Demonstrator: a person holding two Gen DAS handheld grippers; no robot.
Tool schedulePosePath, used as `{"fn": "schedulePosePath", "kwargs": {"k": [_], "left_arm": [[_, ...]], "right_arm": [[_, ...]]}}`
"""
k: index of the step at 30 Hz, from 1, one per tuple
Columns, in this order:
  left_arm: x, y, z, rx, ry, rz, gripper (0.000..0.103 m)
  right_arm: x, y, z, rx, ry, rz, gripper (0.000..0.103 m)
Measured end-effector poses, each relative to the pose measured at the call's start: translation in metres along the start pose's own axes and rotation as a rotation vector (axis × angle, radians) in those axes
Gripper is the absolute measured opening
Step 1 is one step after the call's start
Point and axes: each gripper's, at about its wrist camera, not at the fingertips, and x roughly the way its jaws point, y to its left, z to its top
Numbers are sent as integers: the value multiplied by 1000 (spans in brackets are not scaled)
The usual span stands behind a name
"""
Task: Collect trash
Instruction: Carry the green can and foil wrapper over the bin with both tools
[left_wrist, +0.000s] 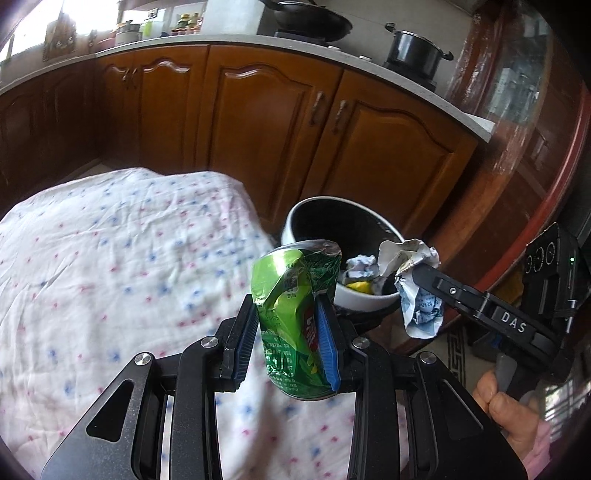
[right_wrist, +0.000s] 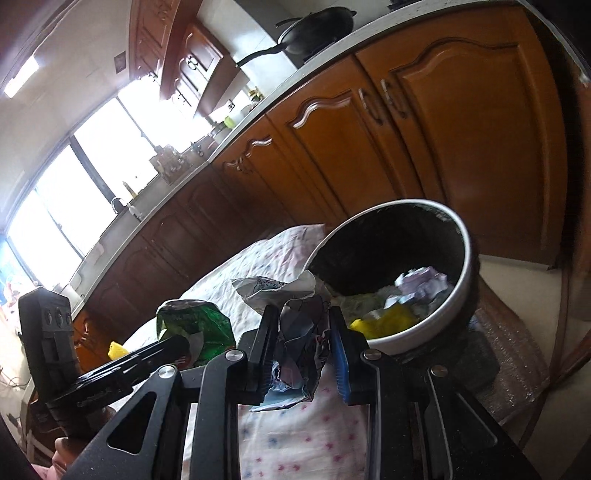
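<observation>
Trash fills both tools at this moment. The left gripper (left_wrist: 290, 332) has its jaws clamped on a crushed green can (left_wrist: 295, 317), held upright with its dented top uppermost, above the flowered cloth (left_wrist: 110, 266) that covers the surface below and just beside the bin (left_wrist: 295, 218). The right gripper (right_wrist: 303, 354) has its jaws closed on a crumpled paper wrapper (right_wrist: 299, 332), white with pale blue print, which bulges out above and below the pads. From the left wrist view that wrapper (left_wrist: 417, 288) hangs at the bin's near rim, partly over the opening.

The bin is round, with a pale outer wall (right_wrist: 436, 317) and a black inside (it looks lined in black, though the material is hard to tell). It already holds crumpled paper (right_wrist: 421, 284) and a yellow scrap (right_wrist: 384, 321). Another small yellow piece (right_wrist: 117, 350) lies on the cloth behind the left tool.

Behind everything runs a row of brown wooden cabinets (left_wrist: 266, 122) under a pale counter (left_wrist: 229, 40), which carries a black wok (left_wrist: 314, 18) and a black pot (left_wrist: 417, 48).
</observation>
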Motion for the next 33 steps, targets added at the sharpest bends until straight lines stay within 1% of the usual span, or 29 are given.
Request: {"fn": "schedulePosePath", "kwargs": {"k": [14, 26, 33], "left_arm": [[24, -45, 26, 64, 1, -60, 30], [46, -53, 39, 63, 24, -85, 30], [60, -57, 47, 64, 35, -89, 30]], "right_arm": [[-8, -25, 26, -11, -41, -65, 28], [3, -34, 37, -14, -38, -99, 29], [14, -36, 41, -28, -18, -122, 29]]}}
